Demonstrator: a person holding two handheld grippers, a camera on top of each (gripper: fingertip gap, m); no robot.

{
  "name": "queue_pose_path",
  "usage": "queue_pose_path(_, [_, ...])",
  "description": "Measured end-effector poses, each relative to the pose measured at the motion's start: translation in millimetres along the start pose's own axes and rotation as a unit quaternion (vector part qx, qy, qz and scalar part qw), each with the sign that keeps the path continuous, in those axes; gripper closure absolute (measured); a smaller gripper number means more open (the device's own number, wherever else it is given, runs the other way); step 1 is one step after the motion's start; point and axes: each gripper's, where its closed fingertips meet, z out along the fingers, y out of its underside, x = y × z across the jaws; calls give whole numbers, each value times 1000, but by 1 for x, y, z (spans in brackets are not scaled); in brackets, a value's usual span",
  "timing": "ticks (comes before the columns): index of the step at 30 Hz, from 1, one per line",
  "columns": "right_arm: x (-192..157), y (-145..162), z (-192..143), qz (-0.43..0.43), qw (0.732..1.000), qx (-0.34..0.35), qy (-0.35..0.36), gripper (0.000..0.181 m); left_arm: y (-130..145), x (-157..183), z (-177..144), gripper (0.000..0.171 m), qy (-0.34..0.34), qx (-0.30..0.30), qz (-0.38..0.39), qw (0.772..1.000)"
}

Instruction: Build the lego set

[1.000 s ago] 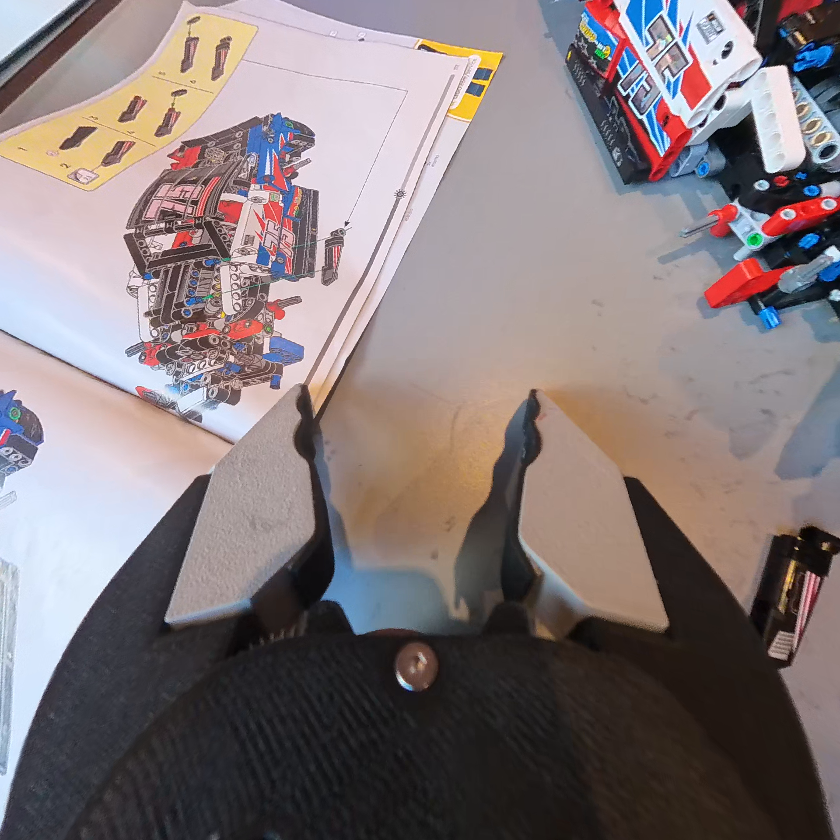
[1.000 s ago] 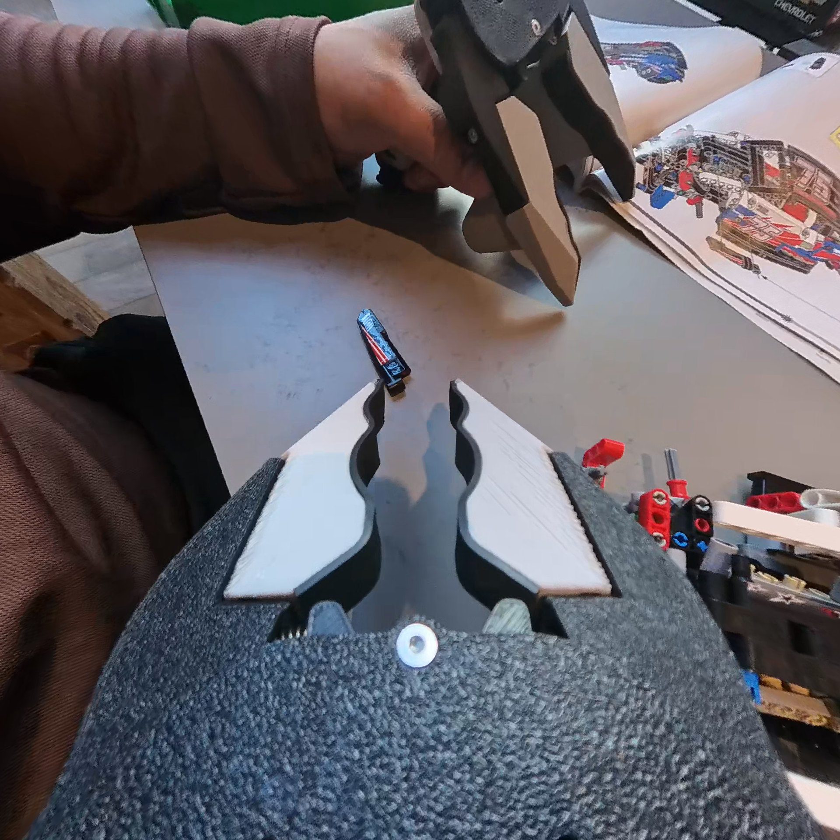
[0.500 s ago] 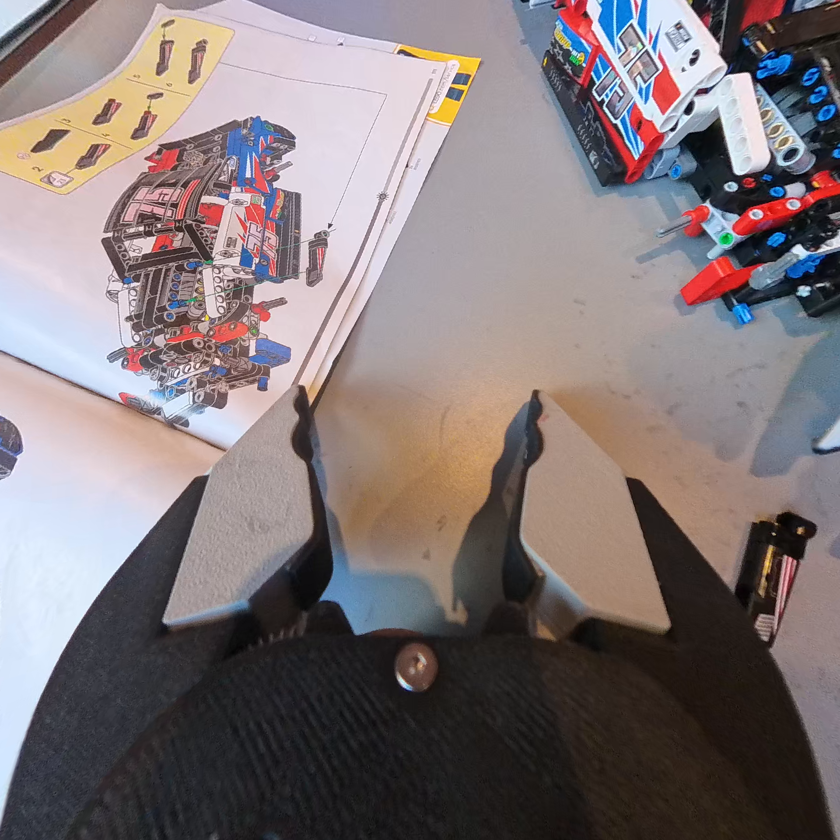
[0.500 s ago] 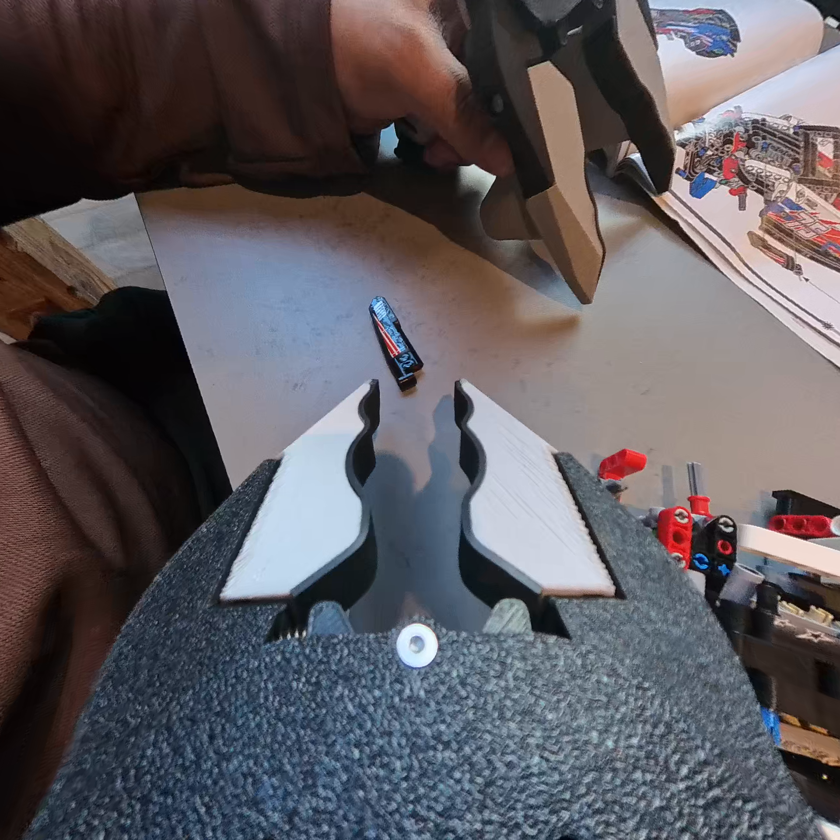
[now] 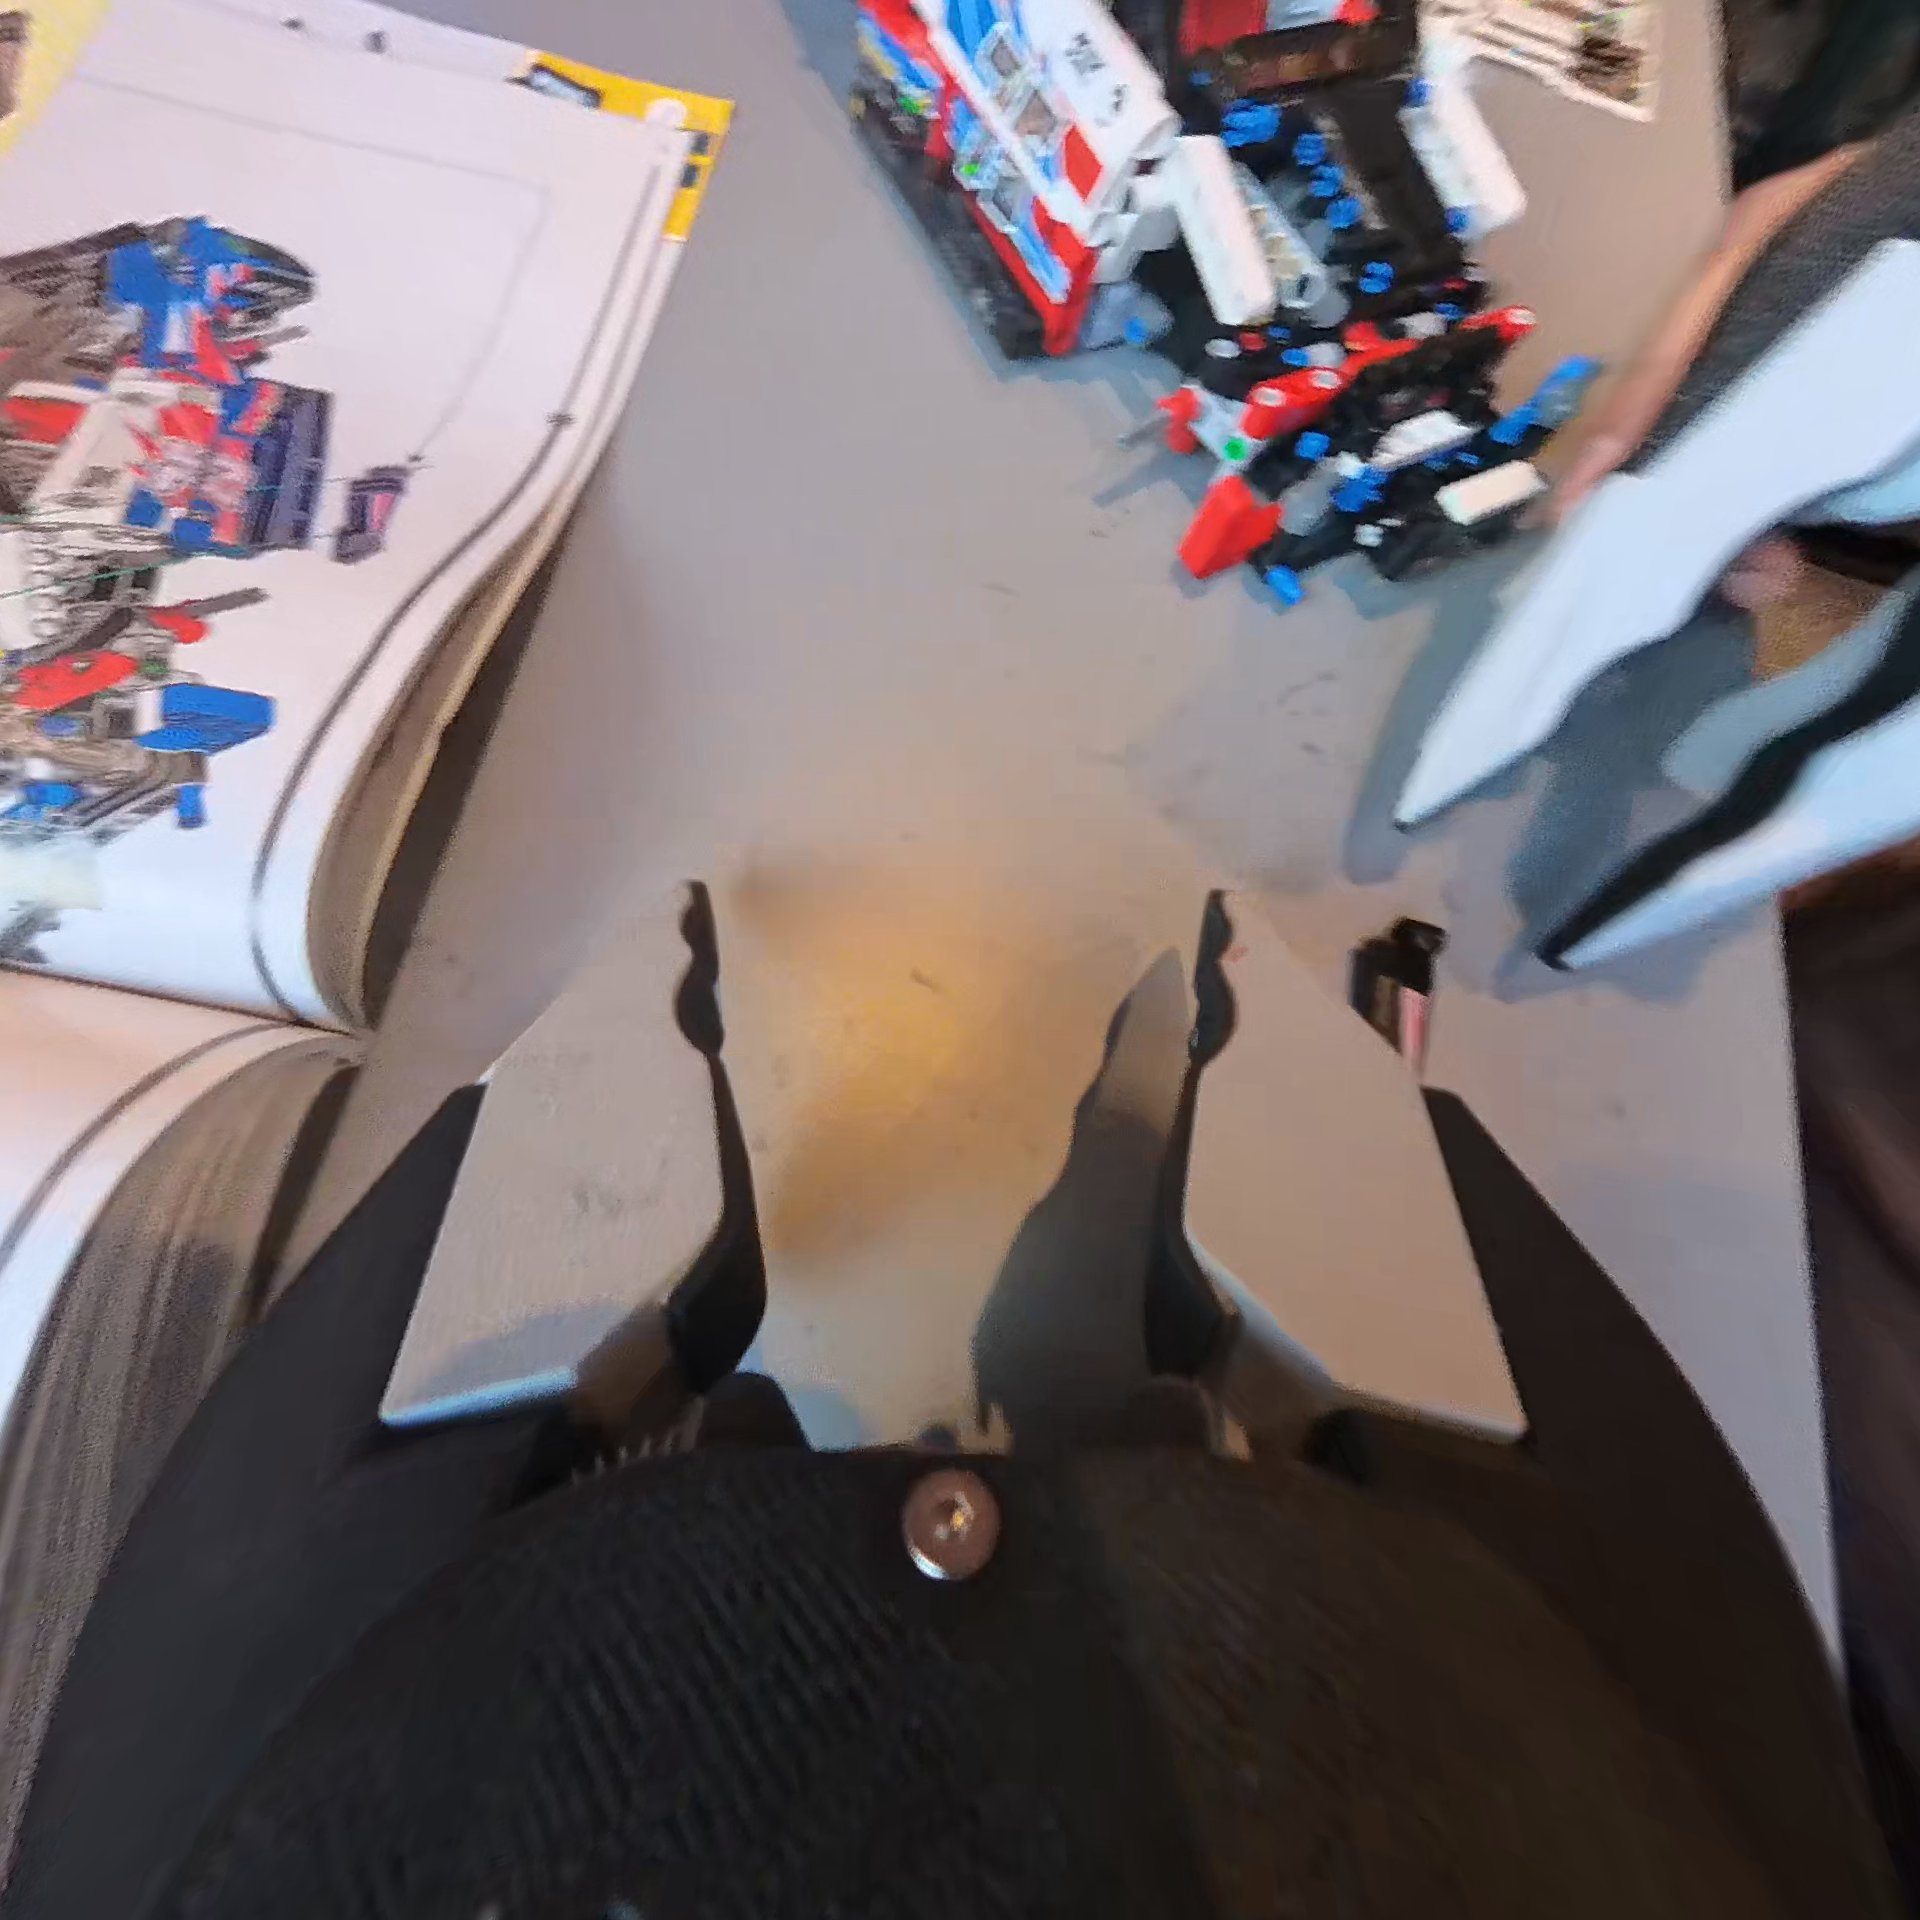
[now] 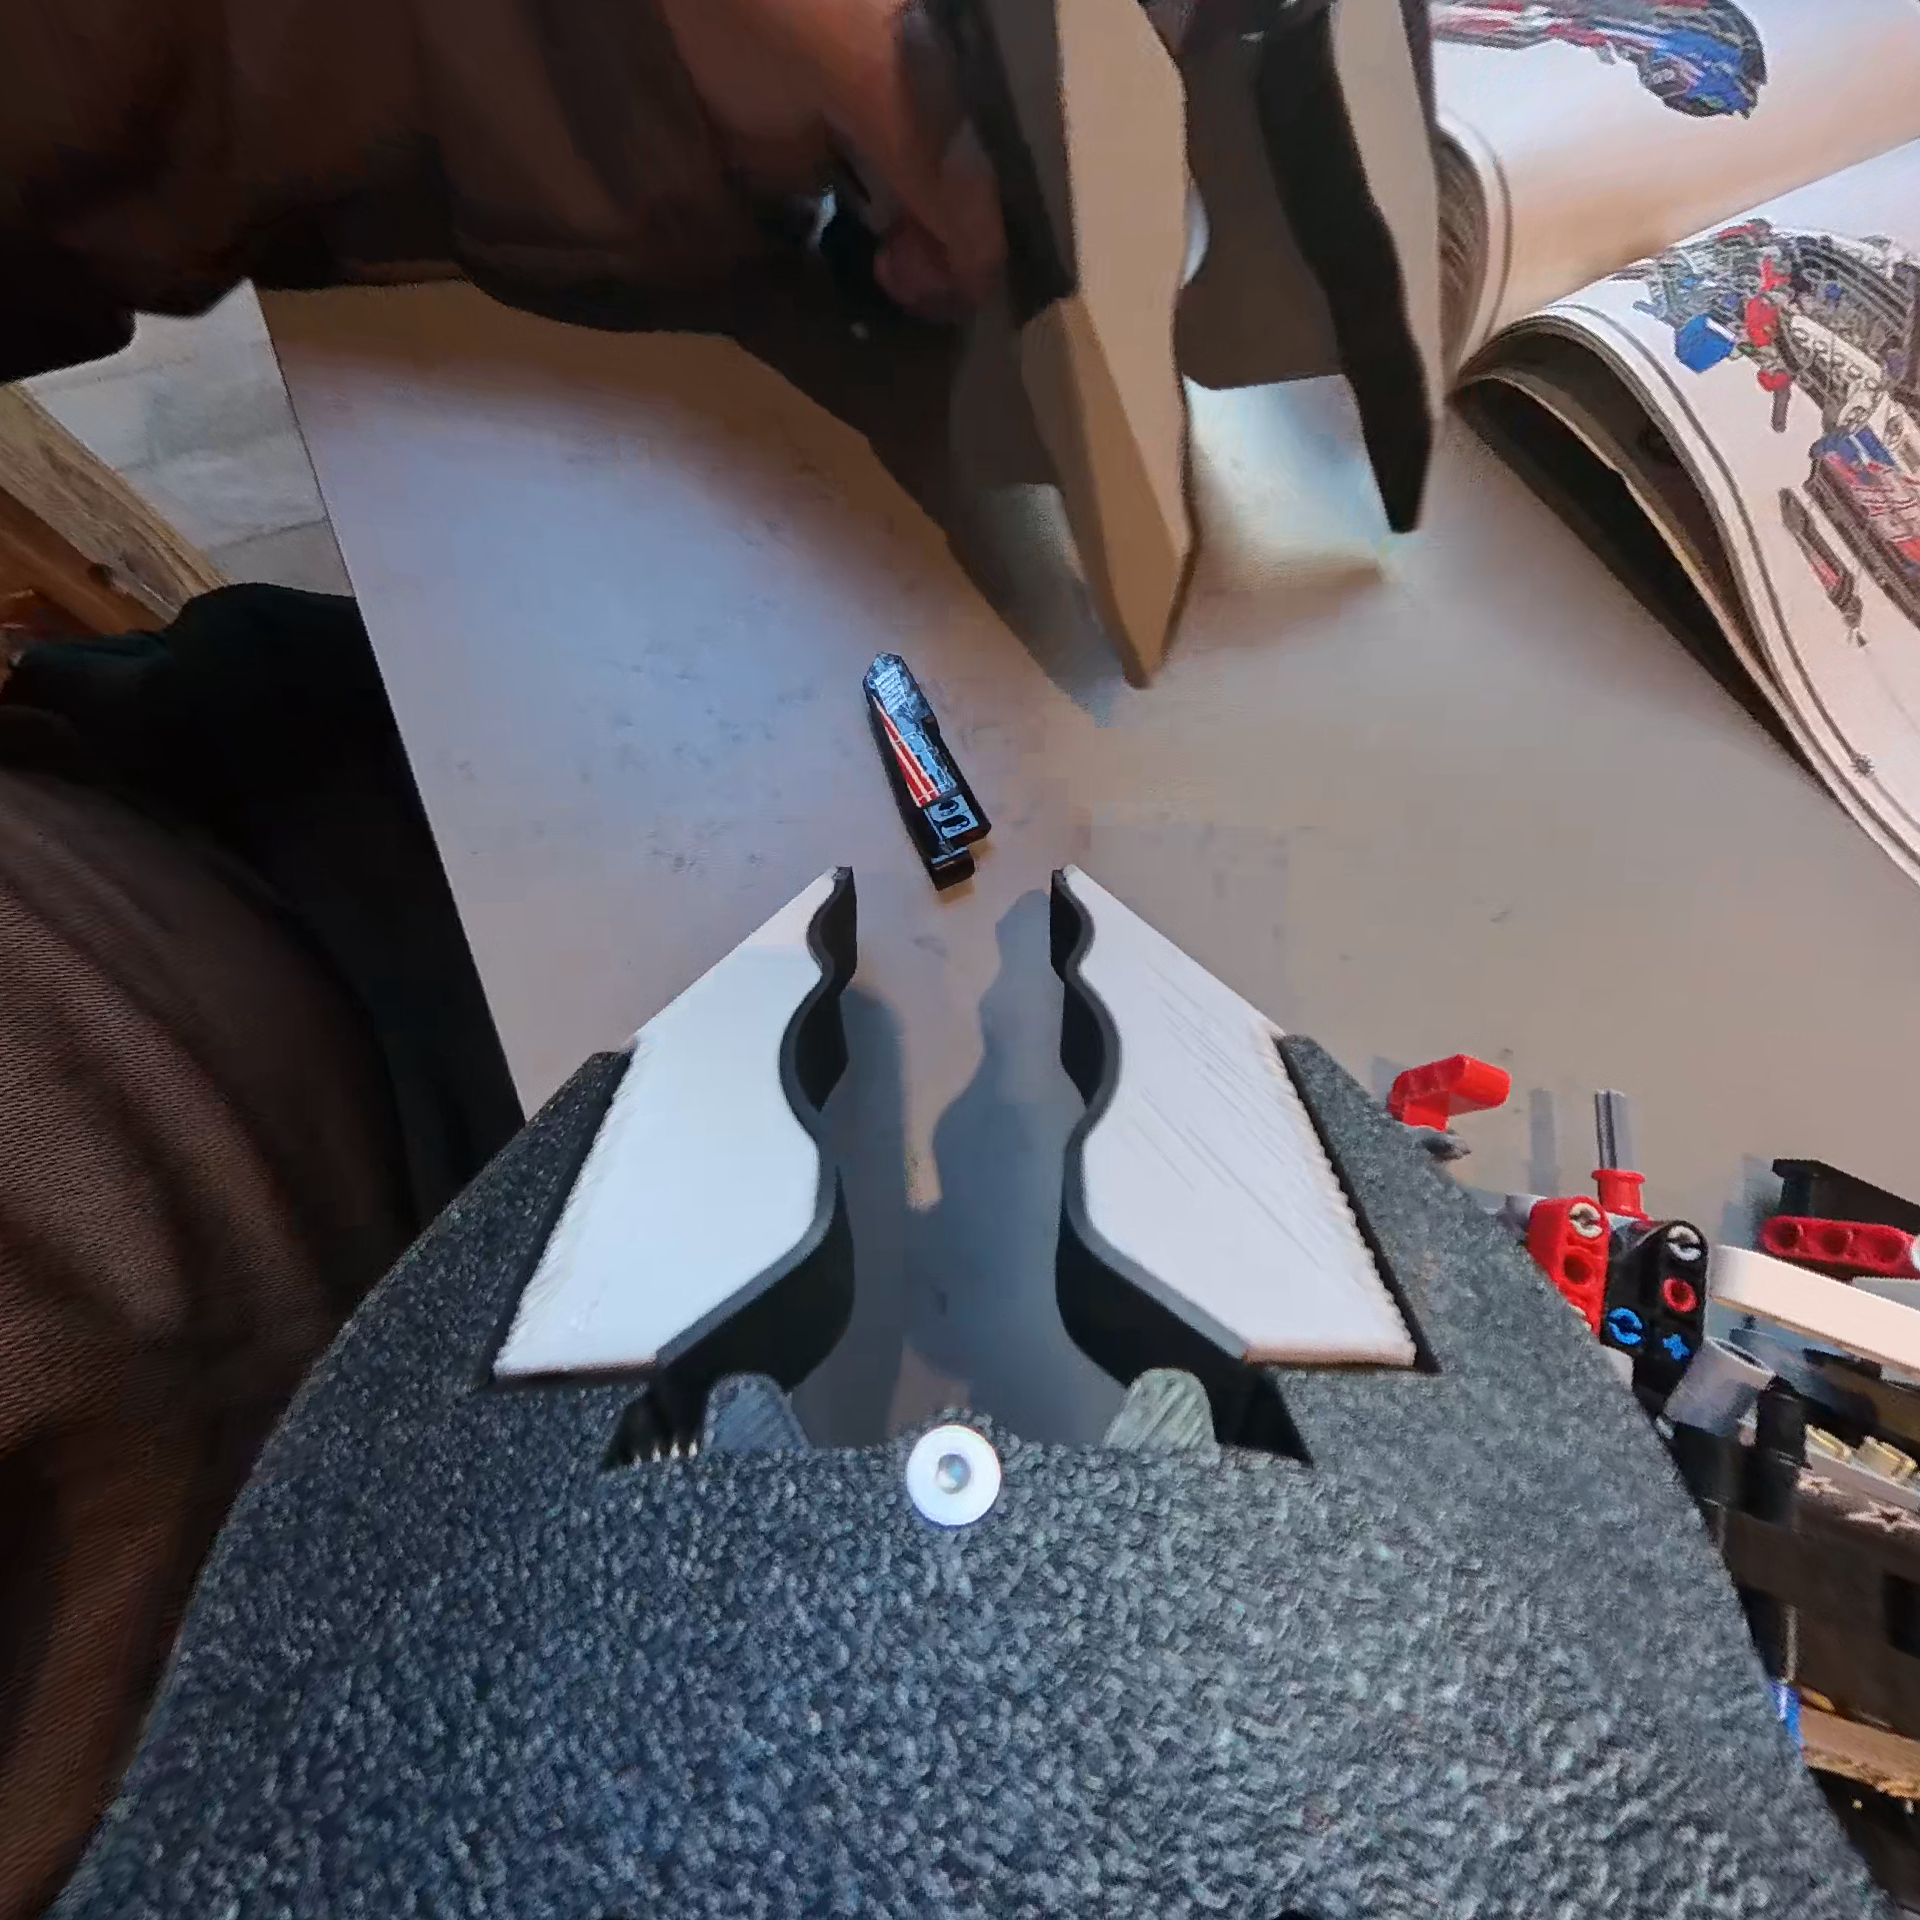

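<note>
A small black lego piece with red and white stripes point(image 6: 922, 767) lies flat on the grey table, just beyond my right gripper point(image 6: 951, 883), which is open and empty. The same piece point(image 5: 1397, 987) shows just right of my left gripper point(image 5: 951, 904), which is open and empty above bare table. The left gripper point(image 6: 1273, 582) also hangs beyond the piece in the right wrist view. The right gripper point(image 5: 1475, 883) enters the left wrist view from the right. The part-built red, white, blue and black lego car point(image 5: 1195, 239) stands at the far right.
The open instruction booklet point(image 5: 312, 416) lies at the left; it also shows in the right wrist view point(image 6: 1714, 447). Part of the lego build point(image 6: 1662, 1278) lies right of my right gripper. A person's brown sleeve point(image 6: 416, 135) and hand hold the left gripper. The table's near edge point(image 6: 416, 831) runs at the left.
My left gripper has swung right and closer to the black piece, and the right gripper has come into its view. My right gripper has edged closer to the piece. Both stay open.
</note>
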Motion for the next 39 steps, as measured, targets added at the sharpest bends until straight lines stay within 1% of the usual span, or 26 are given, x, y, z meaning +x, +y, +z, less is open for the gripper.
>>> queue_pose_path(4, [0, 1, 1, -2, 1000, -4, 3, 144, 13, 42, -14, 90, 81, 0, 53, 995])
queue_pose_path(8, [1, 1, 1, 1, 1000, -4, 1, 144, 33, 65, -17, 90, 85, -31, 134, 987])
queue_pose_path(10, [1, 1, 1, 2, 1000, -6, 0, 145, 40, 72, -15, 95, 87, -49, 162, 982])
queue_pose_path(11, [1, 2, 2, 3, 1000, -8, 0, 146, 40, 74, -15, 96, 89, -47, 169, 980])
queue_pose_path(12, [0, 2, 2, 3, 1000, -11, -1, 146, 41, 76, -15, 102, 97, -47, 172, 979])
queue_pose_path(14, [0, 3, 4, 4, 1000, -17, -3, 147, 40, 75, -15, 105, 94, -46, 167, 980])
queue_pose_path(16, [-2, 3, 6, 1, 1000, -21, -10, 147, 37, 71, -15, 114, 91, -43, 152, 983])
queue_pose_path(18, [-8, 3, 9, -6, 999, -26, -27, 148, 34, 64, -14, 129, 83, -40, 125, 988])
queue_pose_path(19, [-13, 3, 11, -12, 999, -30, -39, 151, 33, 62, -14, 133, 89, -39, 110, 989])
queue_pose_path(22, [-18, 1, 14, -26, 998, -33, -39, 152, 32, 63, -16, 131, 114, -39, 84, 989])
queue_pose_path(26, [-12, 1, 15, -13, 999, -34, -21, 151, 34, 67, -15, 124, 108, -40, 112, 987])
queue_pose_path(28, [-7, 1, 15, 2, 999, -34, -15, 151, 34, 68, -15, 124, 103, -41, 124, 986])
queue_pose_path(29, [-7, 1, 15, 6, 999, -33, -16, 152, 35, 69, -15, 127, 104, -41, 127, 986])
queue_pose_path(30, [-7, 1, 15, 7, 999, -32, -17, 153, 35, 70, -15, 135, 109, -42, 129, 985])
queue_pose_path(31, [-7, 1, 16, 7, 999, -33, -16, 154, 36, 71, -15, 139, 111, -43, 131, 984])
queue_pose_path(33, [-6, 2, 16, 5, 999, -37, -12, 156, 37, 73, -16, 144, 115, -44, 135, 983])
queue_pose_path(34, [-4, 2, 16, 6, 999, -37, -6, 160, 37, 75, -16, 148, 119, -45, 141, 982])
queue_pose_path(39, [0, 2, 17, 15, 999, -38, 2, 161, 39, 79, -16, 147, 124, -46, 157, 979])
